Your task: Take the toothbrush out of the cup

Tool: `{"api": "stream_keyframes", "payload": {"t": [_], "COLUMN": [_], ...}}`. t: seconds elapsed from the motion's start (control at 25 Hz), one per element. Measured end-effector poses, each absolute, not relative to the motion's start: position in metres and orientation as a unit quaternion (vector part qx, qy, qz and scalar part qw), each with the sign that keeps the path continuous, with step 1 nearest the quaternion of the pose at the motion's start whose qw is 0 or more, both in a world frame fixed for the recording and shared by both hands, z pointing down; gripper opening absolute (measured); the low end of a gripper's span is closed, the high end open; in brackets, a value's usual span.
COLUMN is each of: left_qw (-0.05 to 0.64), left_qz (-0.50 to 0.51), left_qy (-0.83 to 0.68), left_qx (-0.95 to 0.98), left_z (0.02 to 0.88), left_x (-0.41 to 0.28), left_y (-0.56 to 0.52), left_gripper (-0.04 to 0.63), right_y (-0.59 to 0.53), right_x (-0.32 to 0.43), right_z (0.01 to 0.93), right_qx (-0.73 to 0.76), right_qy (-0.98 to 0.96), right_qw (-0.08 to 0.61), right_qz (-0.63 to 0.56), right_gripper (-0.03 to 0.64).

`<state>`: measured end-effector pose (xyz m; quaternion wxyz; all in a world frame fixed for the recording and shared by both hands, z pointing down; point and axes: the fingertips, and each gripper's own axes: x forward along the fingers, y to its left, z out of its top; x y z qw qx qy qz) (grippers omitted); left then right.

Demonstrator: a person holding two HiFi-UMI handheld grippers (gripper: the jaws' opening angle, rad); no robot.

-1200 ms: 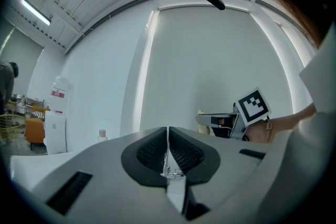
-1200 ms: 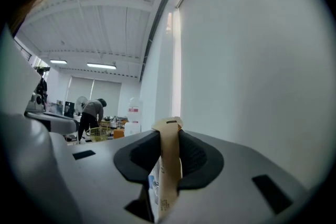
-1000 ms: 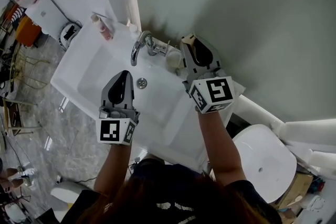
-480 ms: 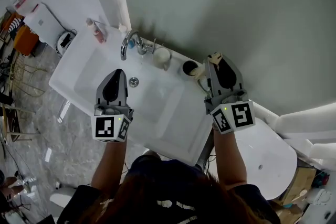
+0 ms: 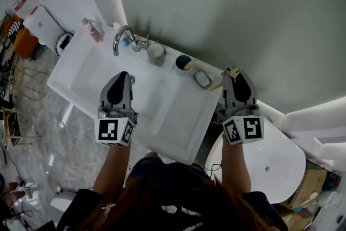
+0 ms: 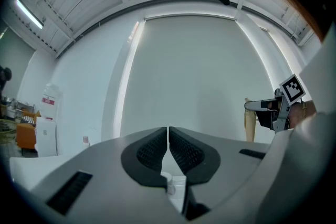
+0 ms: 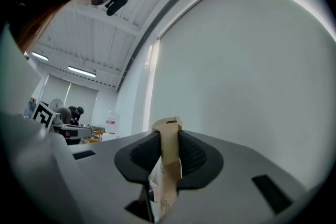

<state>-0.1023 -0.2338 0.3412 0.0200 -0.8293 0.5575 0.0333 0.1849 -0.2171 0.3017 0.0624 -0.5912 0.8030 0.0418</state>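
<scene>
Two grippers show in the head view. Bottle (image 5: 92, 30) stands at the sink's (image 5: 162, 116) back-left corner, then faucet (image 5: 120, 40), white cup (image 5: 155, 52), dark cup (image 5: 184, 62) and soap dish (image 5: 203, 79) line the back ledge against the wall (image 5: 232, 2). Left gripper (image 5: 124, 76) hangs over the open basin, jaws fully together, nothing between them. Right gripper (image 5: 236, 75) is past the sink's right edge, above the toilet (image 5: 275, 162) and near the wall, clamped on the toothbrush (image 7: 167, 160), which is outside both cups. Only the right gripper view shows the beige strip pinched between the pads; the left gripper view shows it hanging below those jaws.
</scene>
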Motion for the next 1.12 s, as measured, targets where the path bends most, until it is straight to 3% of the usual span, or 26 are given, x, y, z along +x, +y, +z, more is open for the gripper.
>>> {"api": "stream_keyframes", "payload": {"t": [0.64, 1.12], "left_qw": [0.032, 0.035], "left_qz": [0.022, 0.022], "left_qy": [0.566, 0.467], "left_qx": [-0.823, -0.883], "left_z": [0.343, 0.356], "left_x": [-0.034, -0.033], "left_y": [-0.200, -0.267], "left_gripper": [0.029, 0.029], "right_y": [-0.187, -0.198], "right_x": [0.247, 0.239], "right_z": [0.312, 0.321], "right_qx": [-0.570, -0.666], "right_qy": [0.817, 0.742], "right_qw": [0.086, 0.060], "right_qz": [0.035, 0.046], "right_gripper": [0.097, 0.097]}}
